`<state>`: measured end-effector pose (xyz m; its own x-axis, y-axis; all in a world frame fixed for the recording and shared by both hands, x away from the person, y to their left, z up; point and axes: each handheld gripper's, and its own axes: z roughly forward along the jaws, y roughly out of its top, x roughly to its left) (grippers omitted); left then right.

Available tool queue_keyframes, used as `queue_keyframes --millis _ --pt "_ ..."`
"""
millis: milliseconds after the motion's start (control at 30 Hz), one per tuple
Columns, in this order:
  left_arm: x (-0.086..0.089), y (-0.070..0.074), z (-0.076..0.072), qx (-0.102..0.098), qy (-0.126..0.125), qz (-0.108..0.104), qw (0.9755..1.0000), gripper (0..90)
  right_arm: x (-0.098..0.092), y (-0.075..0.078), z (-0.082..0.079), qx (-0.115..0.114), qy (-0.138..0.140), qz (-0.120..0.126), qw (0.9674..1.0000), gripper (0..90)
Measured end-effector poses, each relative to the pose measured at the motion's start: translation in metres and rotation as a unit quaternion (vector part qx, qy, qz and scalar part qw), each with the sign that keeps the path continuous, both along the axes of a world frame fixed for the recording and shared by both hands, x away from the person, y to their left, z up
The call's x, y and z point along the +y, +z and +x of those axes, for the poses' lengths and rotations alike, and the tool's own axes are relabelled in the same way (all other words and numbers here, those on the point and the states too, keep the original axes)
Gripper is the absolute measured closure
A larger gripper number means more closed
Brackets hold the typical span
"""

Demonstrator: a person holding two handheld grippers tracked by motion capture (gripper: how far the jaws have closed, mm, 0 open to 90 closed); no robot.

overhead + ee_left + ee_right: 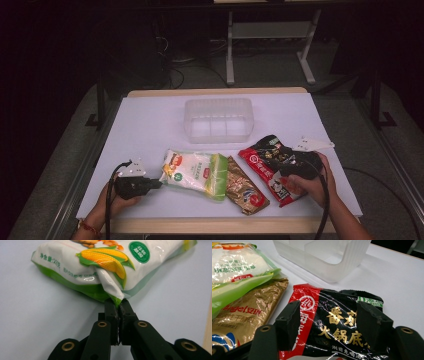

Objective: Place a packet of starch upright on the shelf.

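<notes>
Pinching the green-and-white packet (100,267), the left claw (117,305) is closed; the right claw (334,322) apparently straddles the red-and-black packet (337,330), jaws apart.

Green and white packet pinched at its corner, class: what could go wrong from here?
1. The left gripper holds only a thin corner fold of the green and white packet; lifted, it may slip out or tear.
2. That packet overlaps the gold packet, so dragging it could shift the gold one.

Left gripper (117,305): black jaws closed together, pinching a pulled-up fold at the corner of a white-and-green corn packet (105,265). Packet lies on a pale table surface (37,320), corn-cob print facing up
</notes>
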<state>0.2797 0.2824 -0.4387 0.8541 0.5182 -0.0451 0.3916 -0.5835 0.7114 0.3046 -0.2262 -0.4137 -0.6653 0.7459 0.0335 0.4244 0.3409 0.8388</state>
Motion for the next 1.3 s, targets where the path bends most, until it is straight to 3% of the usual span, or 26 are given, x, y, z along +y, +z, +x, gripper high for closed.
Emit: queue_keyframes --millis 367,667,800,967,1033,1067,1133,1300 --pt "-0.006 -0.001 -0.015 -0.008 -0.033 -0.001 0.9994 88.3 0.0 0.0 0.0 0.001 -0.001 0.001 1.0 35.7" --pt "-0.029 -0.002 -0.038 -0.002 -0.089 0.005 0.996 88.6 0.001 -0.002 0.003 0.005 -0.001 0.002 1.0 35.5" --pt "-0.036 -0.002 -0.042 -0.006 -0.095 0.004 0.9955 88.5 0.002 -0.002 0.003 0.003 0.002 0.001 1.0 35.4" --pt "-0.056 -0.004 -0.048 0.0 -0.131 0.004 0.9914 87.2 0.002 -0.002 0.004 0.006 0.002 0.002 1.0 35.2" --pt "-0.065 -0.005 -0.05 0.009 -0.151 0.002 0.9885 90.0 0.003 -0.003 0.005 0.008 0.003 0.002 1.0 35.1" --pt "-0.07 -0.005 -0.052 0.012 -0.16 -0.01 0.987 90.0 0.003 -0.003 0.005 0.008 0.003 0.002 1.0 35.1" --pt "-0.083 -0.005 -0.057 0.003 -0.173 -0.003 0.9849 88.2 0.002 -0.003 0.005 0.009 0.003 0.002 1.0 35.0" --pt "-0.08 -0.003 -0.055 0.011 -0.177 -0.017 0.984 85.0 0.001 -0.003 0.005 0.009 0.001 0.002 1.0 34.9"
